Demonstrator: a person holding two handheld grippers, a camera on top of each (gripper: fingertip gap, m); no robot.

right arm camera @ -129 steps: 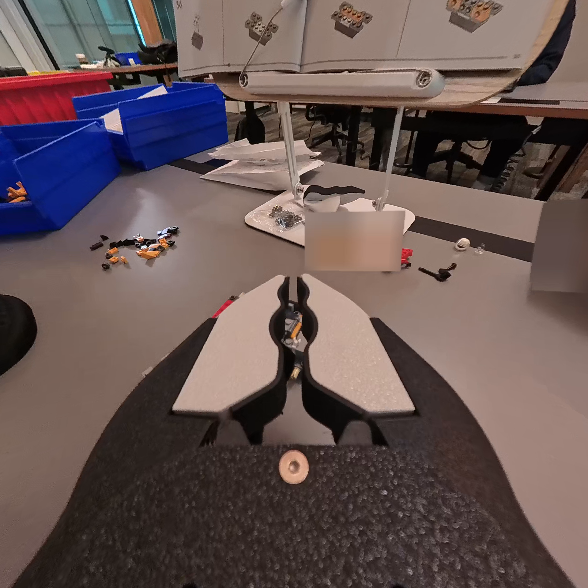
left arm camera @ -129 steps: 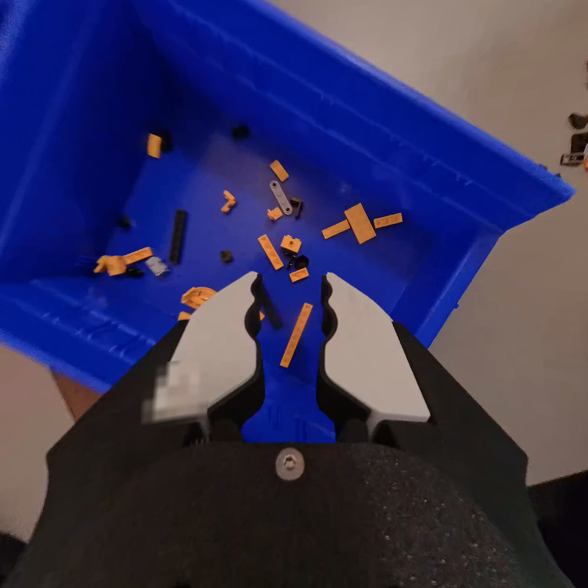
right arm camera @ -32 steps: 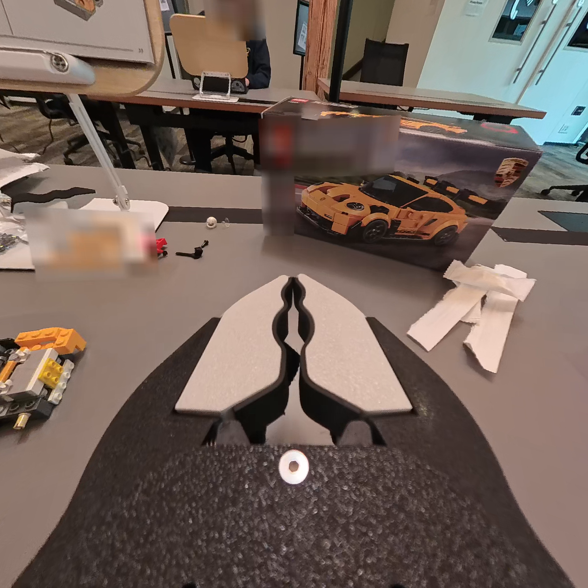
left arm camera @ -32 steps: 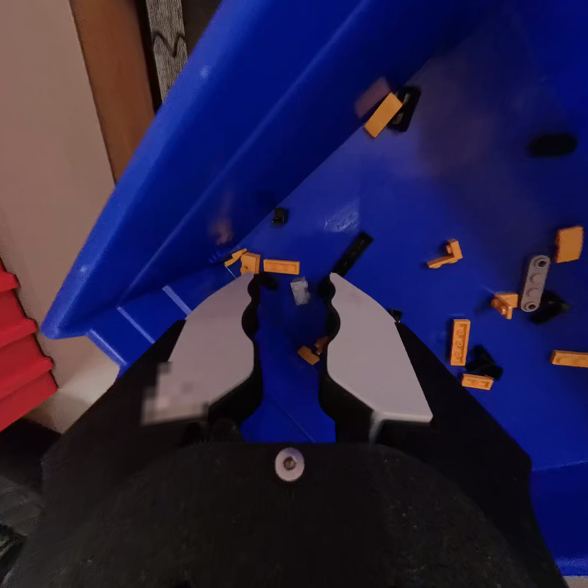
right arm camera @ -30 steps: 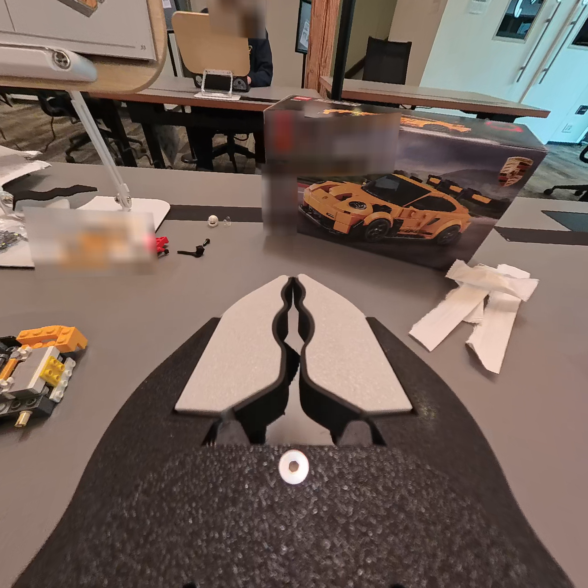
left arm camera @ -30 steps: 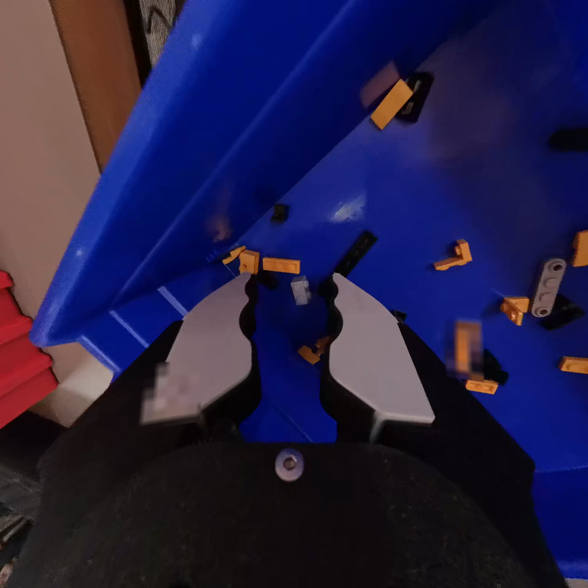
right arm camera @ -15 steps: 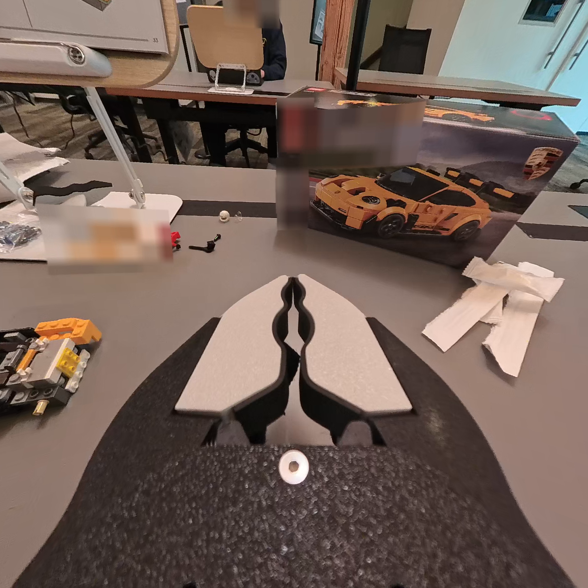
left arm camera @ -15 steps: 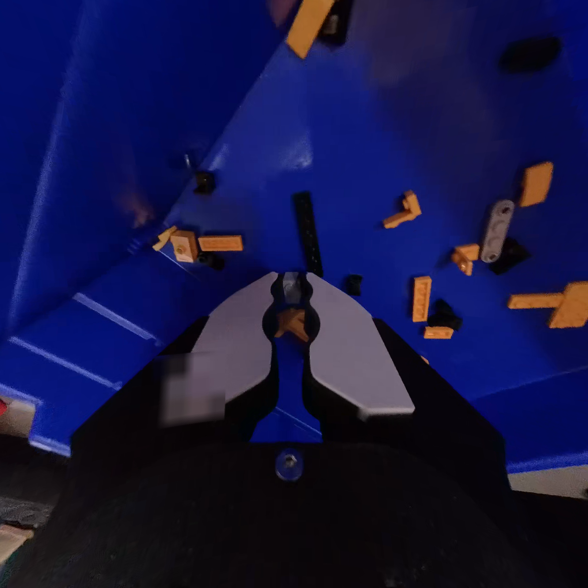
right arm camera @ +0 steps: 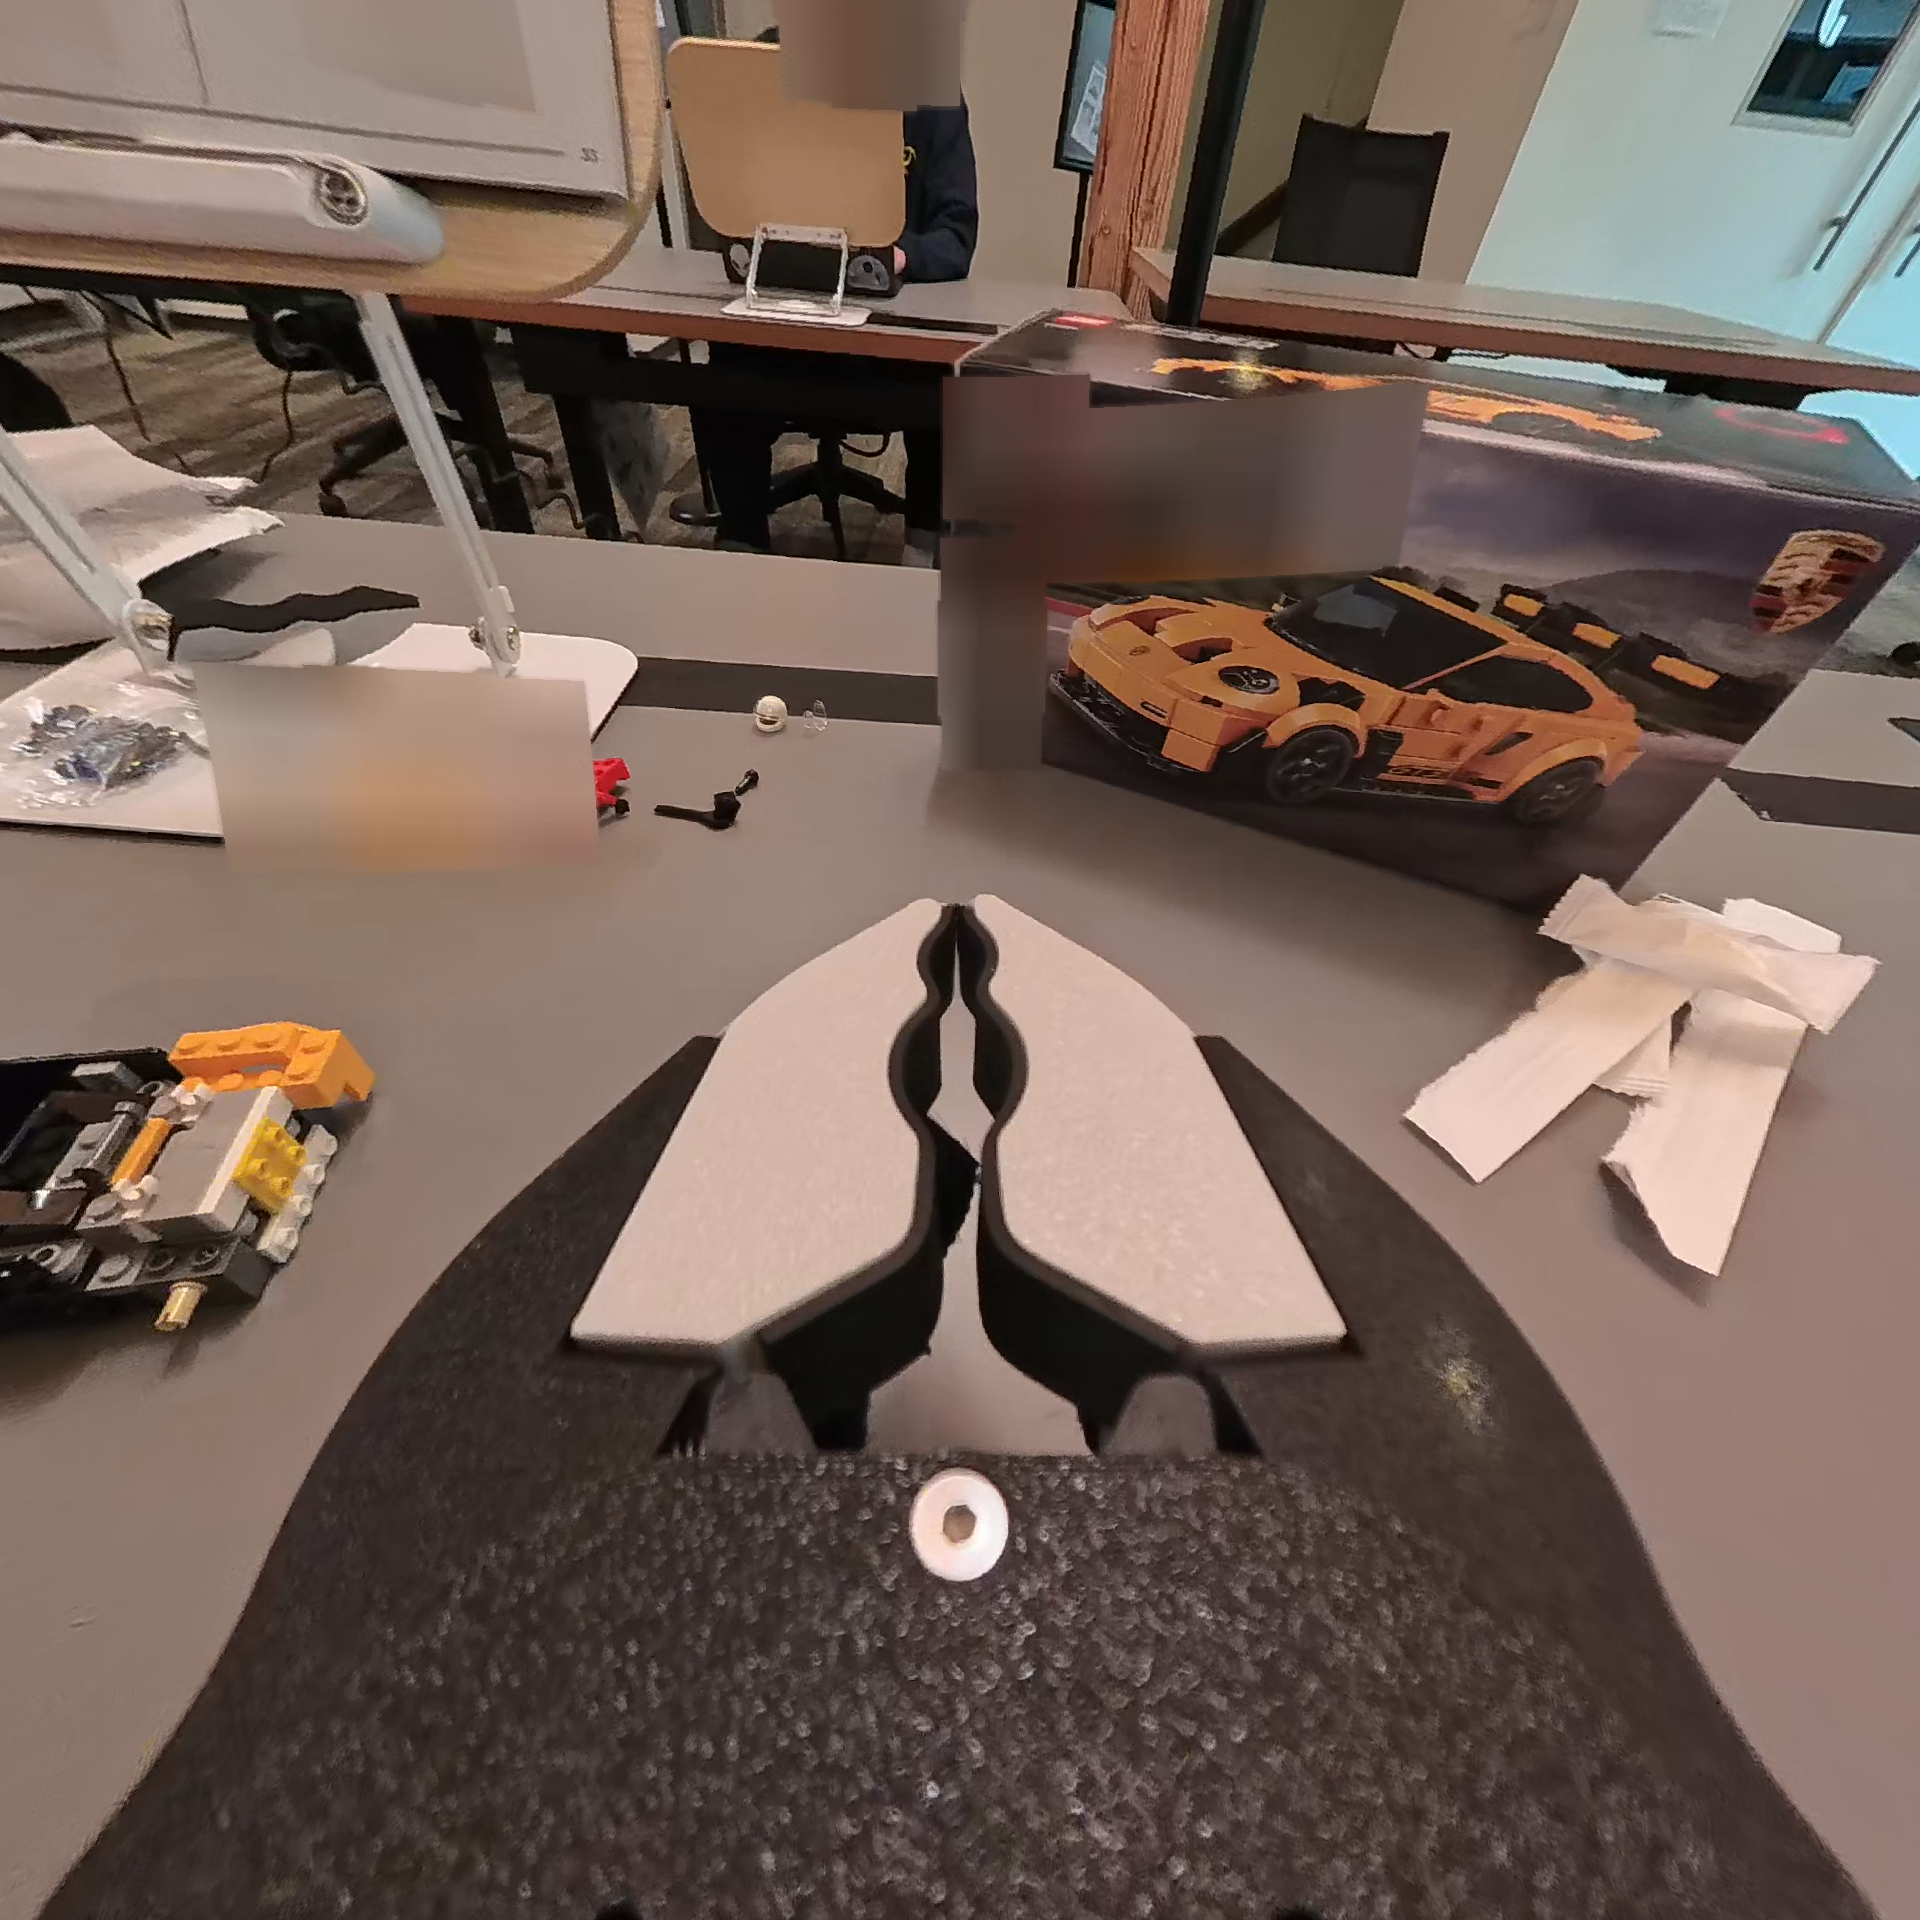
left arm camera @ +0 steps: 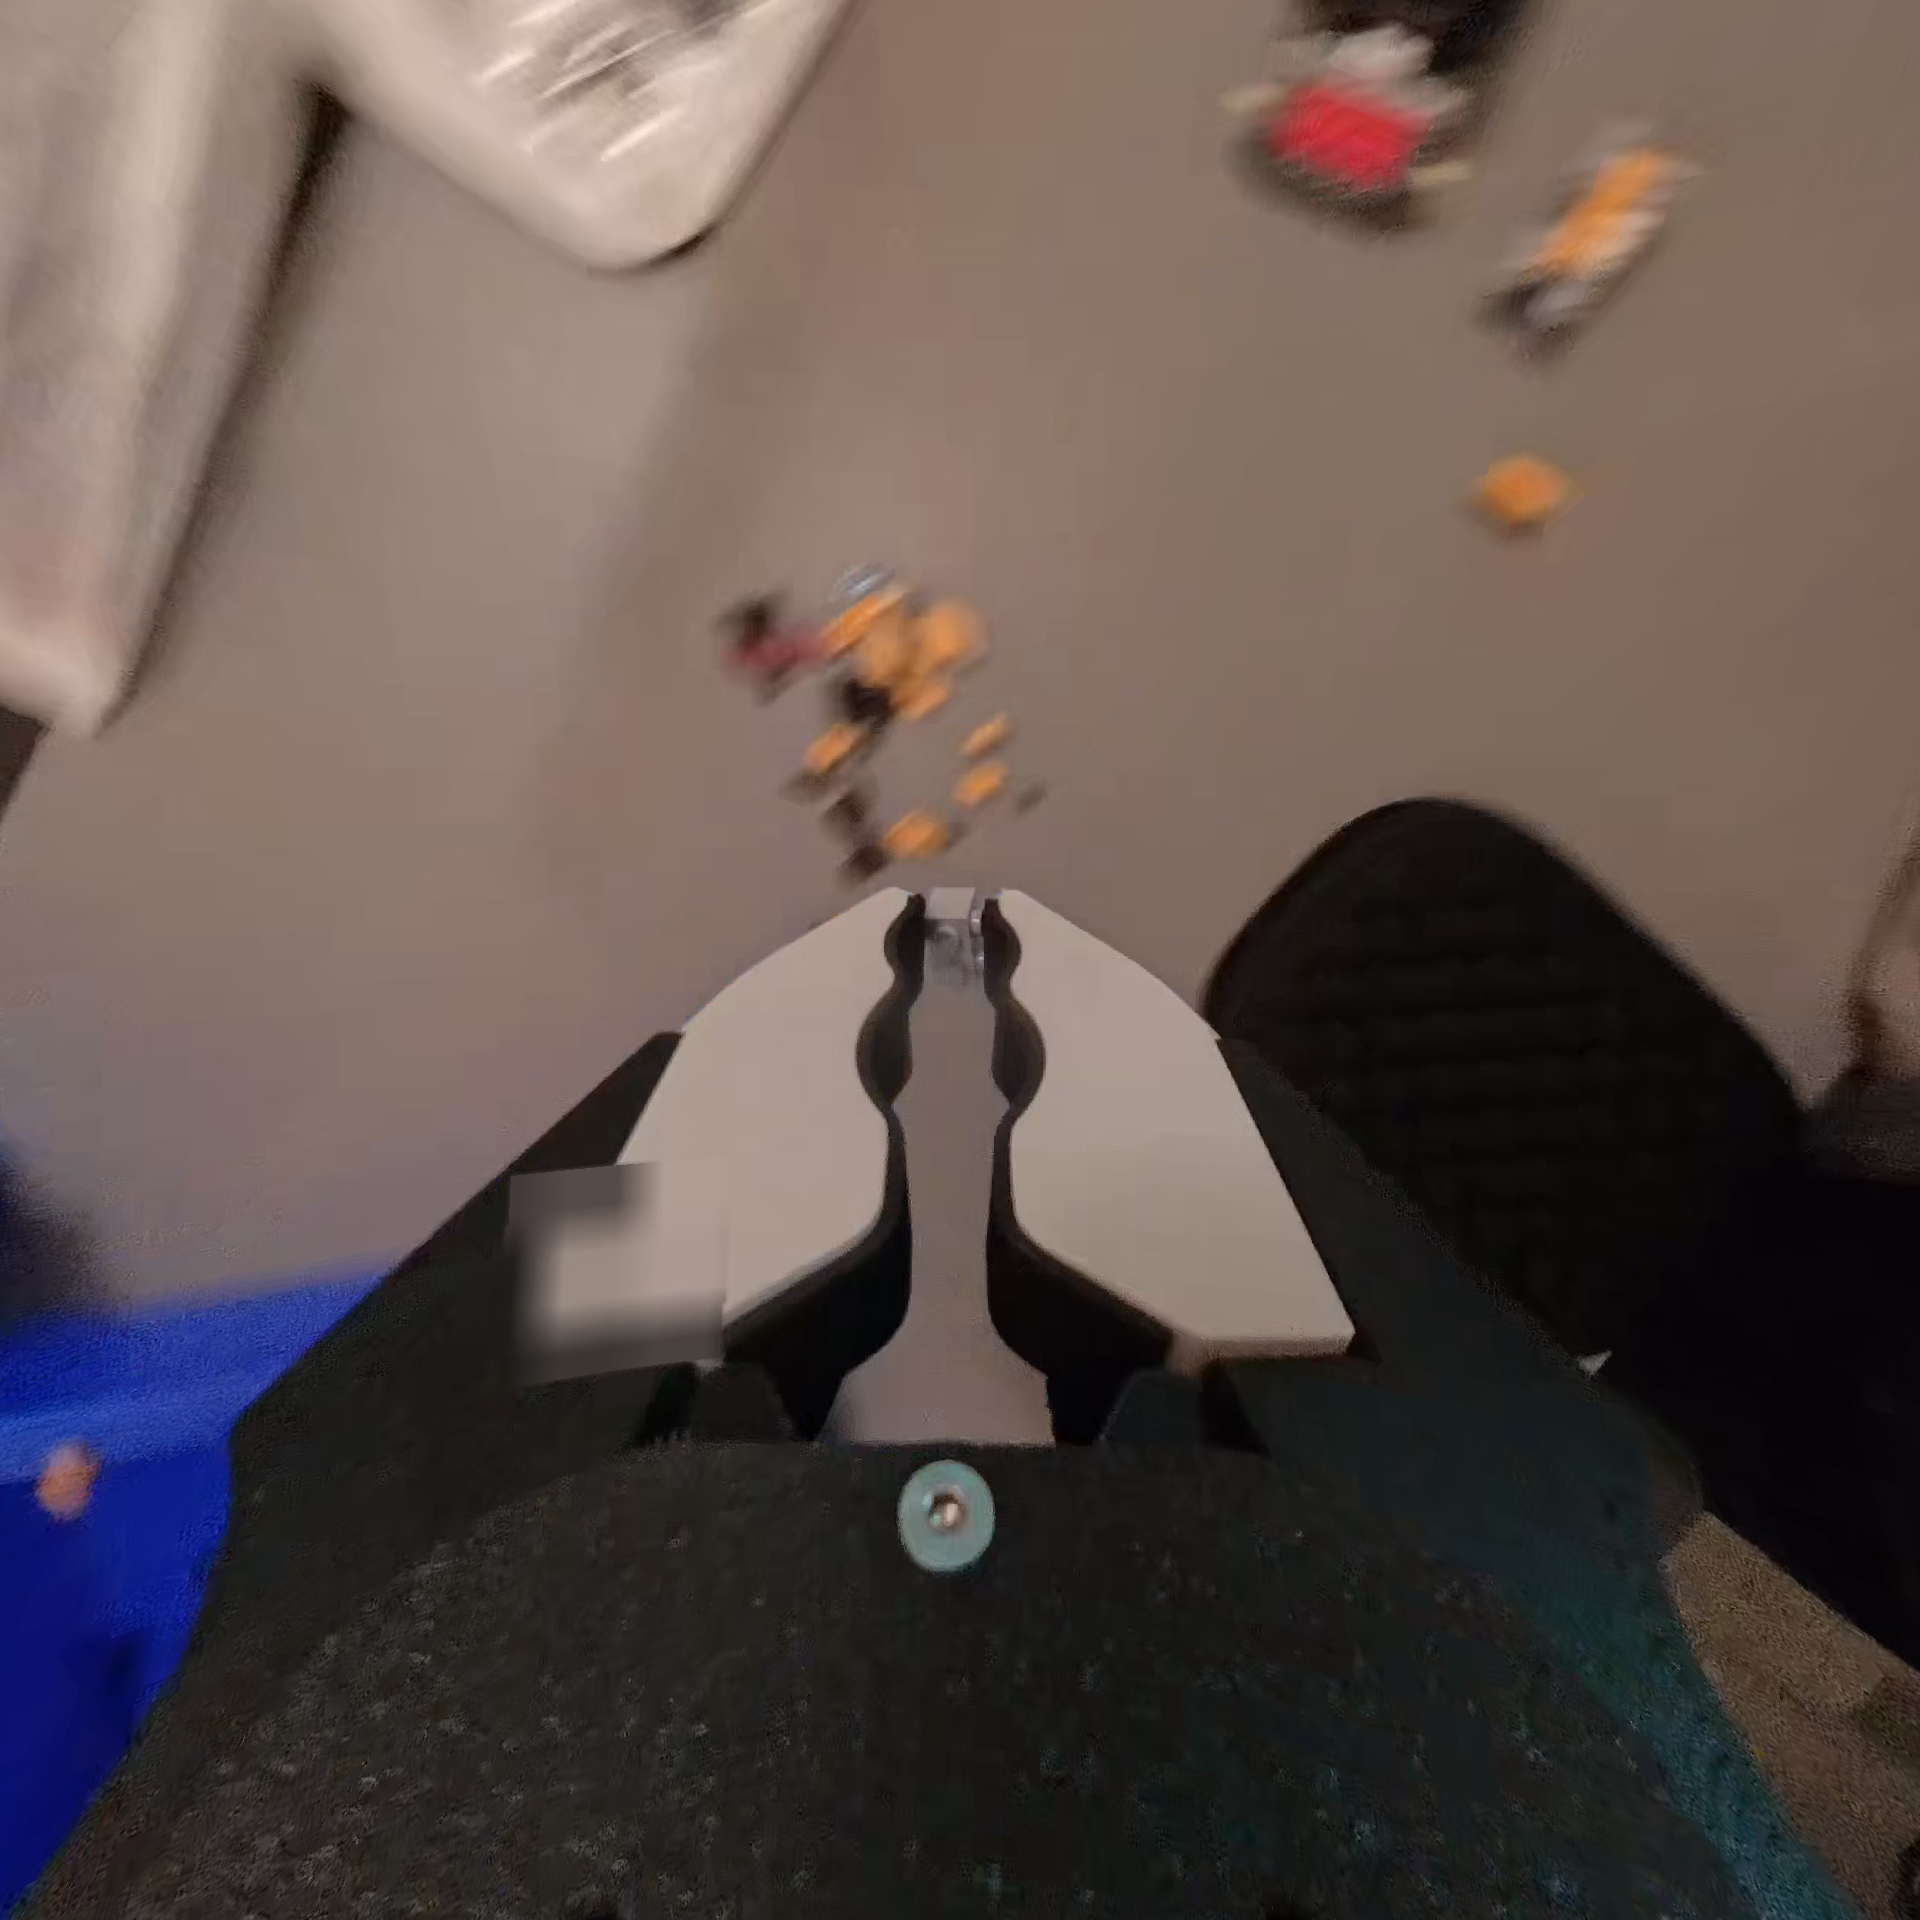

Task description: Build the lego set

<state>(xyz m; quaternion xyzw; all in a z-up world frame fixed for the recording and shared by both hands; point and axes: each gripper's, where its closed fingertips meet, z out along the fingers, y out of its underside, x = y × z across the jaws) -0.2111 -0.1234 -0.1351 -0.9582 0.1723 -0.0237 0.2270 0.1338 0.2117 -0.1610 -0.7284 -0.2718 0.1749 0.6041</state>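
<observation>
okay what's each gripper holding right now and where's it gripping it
The left gripper pinches a small grey piece by its sides at the very fingertips. The right gripper is shut on nothing.

Small grey lego piece pinched at tips of left gripper, centre of frame, above table; blurred scatter of orange & black loose pieces just above it, mid-frame; partly built model at left edge of right wrist view: black base, grey block, yellow brick, orange plate on top, flat on table.
</observation>
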